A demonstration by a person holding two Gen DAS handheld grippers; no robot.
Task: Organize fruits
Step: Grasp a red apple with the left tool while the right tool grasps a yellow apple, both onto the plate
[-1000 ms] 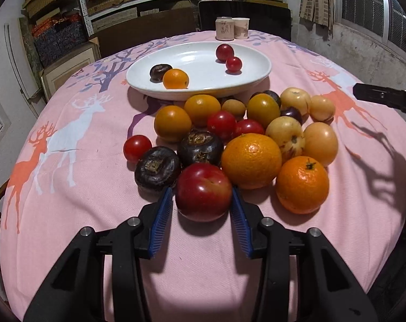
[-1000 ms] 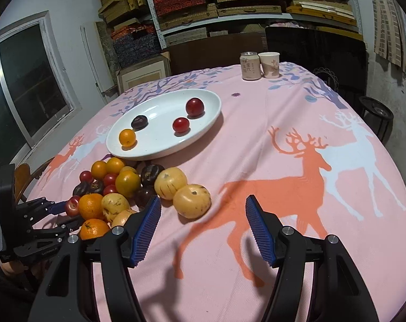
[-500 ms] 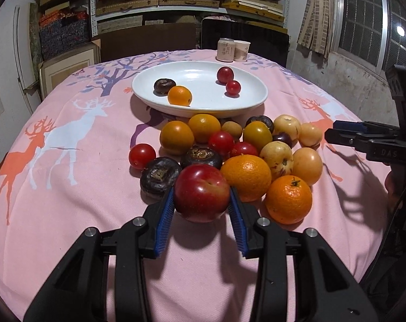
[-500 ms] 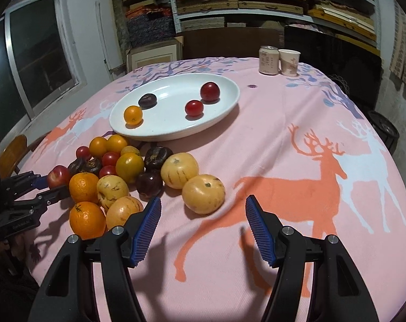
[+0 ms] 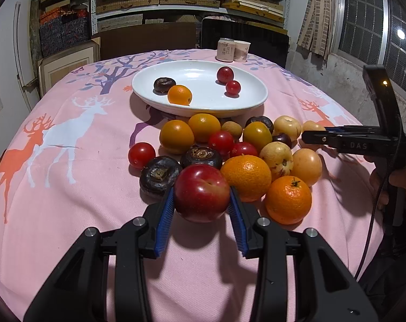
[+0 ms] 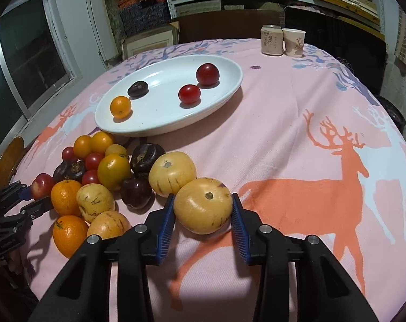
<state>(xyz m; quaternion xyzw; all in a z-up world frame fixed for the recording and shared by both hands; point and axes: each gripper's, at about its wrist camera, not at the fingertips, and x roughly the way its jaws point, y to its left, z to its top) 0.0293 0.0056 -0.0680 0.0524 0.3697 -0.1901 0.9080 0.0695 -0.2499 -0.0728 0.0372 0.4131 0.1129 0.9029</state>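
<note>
Pink deer cloth [image 6: 296, 123], left claw [image 5: 201, 201] clamping red plum [image 5: 201, 191], right claw [image 6: 203, 209] just closed onto yellow melon [image 6: 203, 205]

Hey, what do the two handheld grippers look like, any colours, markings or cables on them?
Both are matte black plastic. The left gripper and right gripper each have two fingers faced with ribbed blue pads and joined by silver round-headed screws. Seen from the side, the right gripper's body carries raised letters reading DAS, and a thin black cable hangs from it.
</note>
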